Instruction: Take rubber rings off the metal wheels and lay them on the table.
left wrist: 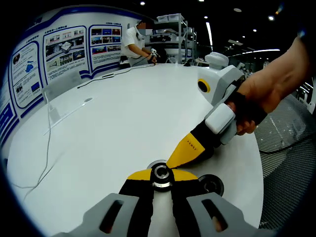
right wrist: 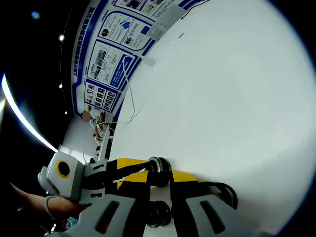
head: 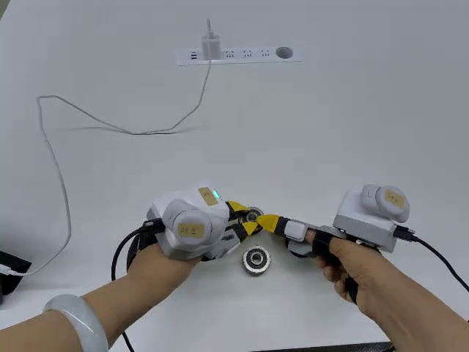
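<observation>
Wheel [left wrist: 161,177] in L gripper [head: 244,218]; R gripper [head: 267,221] touching it.

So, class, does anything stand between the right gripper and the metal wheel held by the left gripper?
Nothing visible does. The yellow fingers of the right gripper touch the round metal wheel clamped in the left gripper. A second metal wheel lies on the white table, not between.

held wheel [head: 253,215]: mostly covered by yellow tips of left gripper [head: 243,218] and right gripper [head: 268,222]; rubber ring not discernible
right gripper grip: contact at tips hidden, unclear
black object [head: 9,268]: far left of left gripper, cut by frame edge
</observation>
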The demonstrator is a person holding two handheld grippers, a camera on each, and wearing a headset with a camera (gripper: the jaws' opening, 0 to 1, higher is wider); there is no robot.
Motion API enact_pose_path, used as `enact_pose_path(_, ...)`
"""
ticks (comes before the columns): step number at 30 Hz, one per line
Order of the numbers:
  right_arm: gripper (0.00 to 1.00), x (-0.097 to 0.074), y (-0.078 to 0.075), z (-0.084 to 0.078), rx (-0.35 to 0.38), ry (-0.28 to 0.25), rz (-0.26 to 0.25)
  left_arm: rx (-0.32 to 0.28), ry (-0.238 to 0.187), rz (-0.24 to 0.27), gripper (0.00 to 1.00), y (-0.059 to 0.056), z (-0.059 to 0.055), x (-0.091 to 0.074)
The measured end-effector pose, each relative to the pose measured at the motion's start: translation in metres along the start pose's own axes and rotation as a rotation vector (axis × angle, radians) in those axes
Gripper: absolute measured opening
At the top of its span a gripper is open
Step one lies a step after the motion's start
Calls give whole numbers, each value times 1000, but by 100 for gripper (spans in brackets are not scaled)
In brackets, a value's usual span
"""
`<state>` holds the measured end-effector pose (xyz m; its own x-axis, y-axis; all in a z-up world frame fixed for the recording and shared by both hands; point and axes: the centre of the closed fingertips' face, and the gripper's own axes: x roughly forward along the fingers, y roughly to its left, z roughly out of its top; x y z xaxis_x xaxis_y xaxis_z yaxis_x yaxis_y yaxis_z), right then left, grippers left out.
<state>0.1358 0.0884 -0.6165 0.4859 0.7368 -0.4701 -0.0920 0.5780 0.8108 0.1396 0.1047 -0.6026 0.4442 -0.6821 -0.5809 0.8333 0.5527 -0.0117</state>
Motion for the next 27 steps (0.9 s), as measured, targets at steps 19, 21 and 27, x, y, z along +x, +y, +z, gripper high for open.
enact_pose_path(19,15,-1,3,-1,43,23,38,0,0,-2,13,0,0,0)
enact_pose_path(21,15,-2,2,-2,65,26,48,1,0,-2,13,0,1,0)
enact_pose_path(27,14,-1,2,-3,89,26,57,-1,0,-2,13,0,1,0)
